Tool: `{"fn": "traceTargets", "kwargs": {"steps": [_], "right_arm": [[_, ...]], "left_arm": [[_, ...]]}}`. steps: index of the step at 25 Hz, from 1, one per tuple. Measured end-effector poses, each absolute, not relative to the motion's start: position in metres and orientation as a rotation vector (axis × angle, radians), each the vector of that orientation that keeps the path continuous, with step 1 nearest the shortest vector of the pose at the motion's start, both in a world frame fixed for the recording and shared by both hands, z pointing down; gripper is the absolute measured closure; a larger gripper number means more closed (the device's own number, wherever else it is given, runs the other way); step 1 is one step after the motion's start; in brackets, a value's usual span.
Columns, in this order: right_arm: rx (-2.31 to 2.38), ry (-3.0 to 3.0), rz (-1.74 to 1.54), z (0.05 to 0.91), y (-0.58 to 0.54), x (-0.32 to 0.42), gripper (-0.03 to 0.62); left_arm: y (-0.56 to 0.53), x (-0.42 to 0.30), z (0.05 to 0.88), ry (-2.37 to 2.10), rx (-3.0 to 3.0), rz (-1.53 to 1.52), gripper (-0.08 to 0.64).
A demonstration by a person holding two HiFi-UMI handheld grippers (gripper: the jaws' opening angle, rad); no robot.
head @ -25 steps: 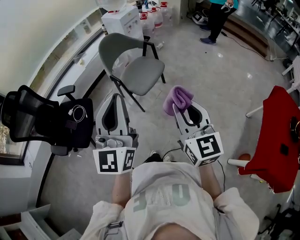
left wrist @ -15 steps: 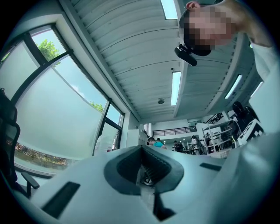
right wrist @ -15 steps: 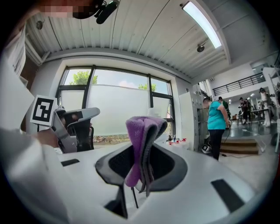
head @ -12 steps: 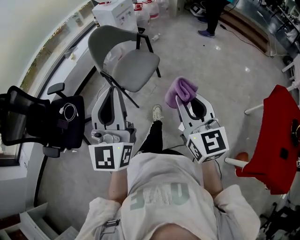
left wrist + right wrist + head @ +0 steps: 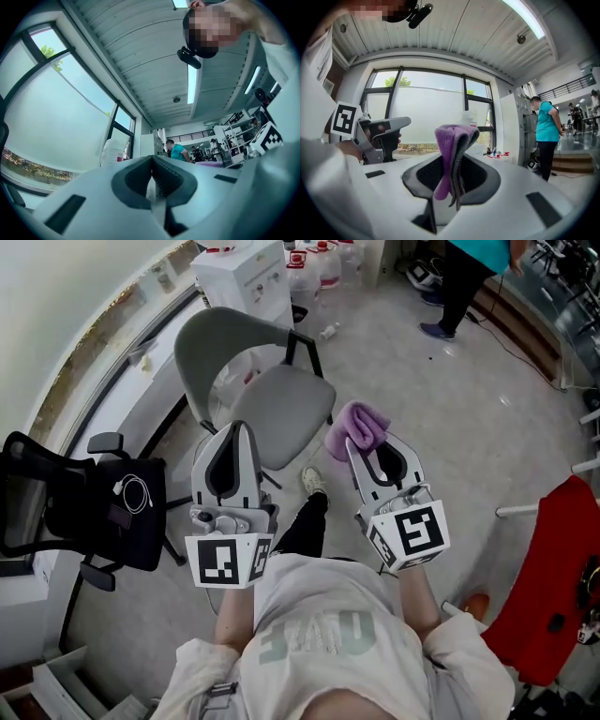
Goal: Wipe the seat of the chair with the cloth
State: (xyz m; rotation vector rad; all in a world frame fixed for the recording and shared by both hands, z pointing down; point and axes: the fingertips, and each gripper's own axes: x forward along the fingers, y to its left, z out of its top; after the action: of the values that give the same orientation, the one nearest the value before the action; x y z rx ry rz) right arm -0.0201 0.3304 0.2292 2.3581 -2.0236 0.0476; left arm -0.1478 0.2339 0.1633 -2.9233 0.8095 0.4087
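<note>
Right gripper (image 5: 358, 448) was clenched on the purple cloth (image 5: 355, 426). In the right gripper view the cloth (image 5: 452, 140) stood pinched upright between the jaws, a folded wad above the tips and loose ends hanging below. Left gripper (image 5: 236, 430) was closed, jaws together with nothing between them, as its own view showed (image 5: 152, 174).

Key relation: the grey chair (image 5: 217, 341) stood ahead of the person, and its seat (image 5: 286, 411) lay forward and to the left of the cloth. In the head view the wad sat just off the seat's right edge, so the right gripper was the one placed to wipe. My read: the move would go down and leftward onto the seat, which stretched away from the person toward the backrest.

Hard to tell:
- How high the cloth was above the seat could not be judged — the head view looked steeply down.
- The left gripper covered the seat's near-left corner.
- Neither gripper view showed the chair; both pointed up at the windows and ceiling.
- The person's shoe (image 5: 312, 481) showed on the floor just below the seat's front edge.
</note>
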Motion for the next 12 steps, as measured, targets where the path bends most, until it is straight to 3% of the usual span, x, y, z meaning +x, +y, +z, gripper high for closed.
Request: {"fn": "traceTargets", "kwargs": {"steps": [7,12], "right_arm": [[2.226,-2.075,-0.033,0.183,0.148,0.091,0.497],[2.177,-2.119,-0.030,0.171,0.061,0.140,0.497]], "left_arm": [[0.073,-0.047,0.127,0.958,-2.833,0.397,0.548],[-0.009,-0.012,0.108,1.078,-2.778,0.442,0.548]]}}
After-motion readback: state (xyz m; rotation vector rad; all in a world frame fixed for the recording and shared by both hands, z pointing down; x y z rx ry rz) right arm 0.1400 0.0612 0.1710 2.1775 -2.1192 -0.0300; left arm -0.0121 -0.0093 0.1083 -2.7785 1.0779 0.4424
